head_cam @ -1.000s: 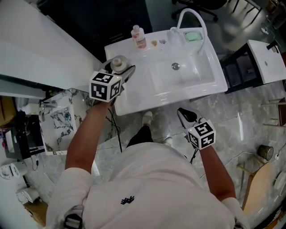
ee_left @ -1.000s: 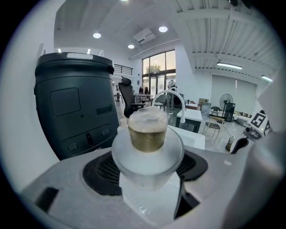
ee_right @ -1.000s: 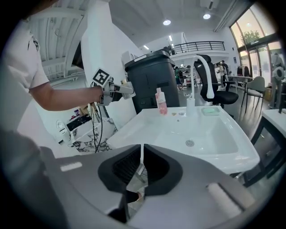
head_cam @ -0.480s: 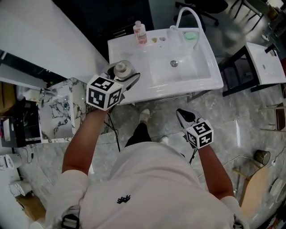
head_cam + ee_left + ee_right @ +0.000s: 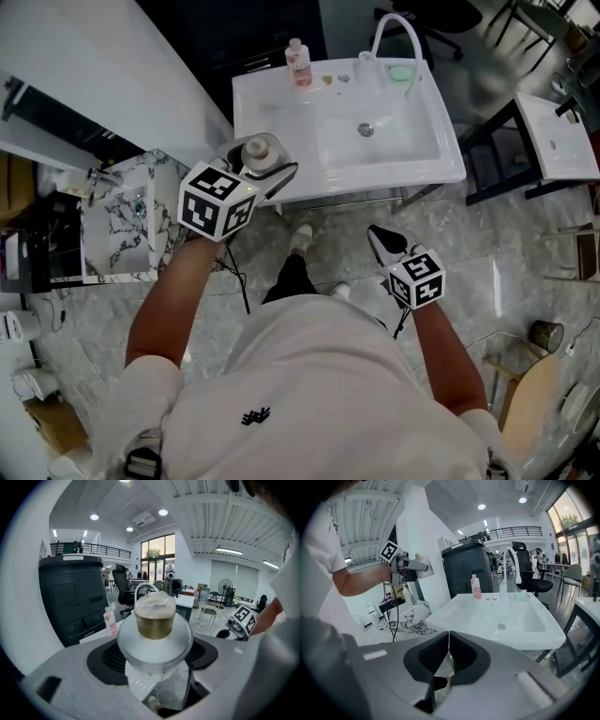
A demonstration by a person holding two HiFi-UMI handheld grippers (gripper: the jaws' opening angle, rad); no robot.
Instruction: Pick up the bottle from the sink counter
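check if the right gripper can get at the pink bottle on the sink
Probably yes: nothing stands between the right gripper and the pink bottle, only the open sink. Its jaws are shut, so they'd need opening.

White sink [image 5: 272, 111], clear bottle [image 5: 260, 150] (gold collar [image 5: 155, 626])

Bright ceiling lights [image 5: 163, 512] give even light; both gripper views curve and darken at the edges.
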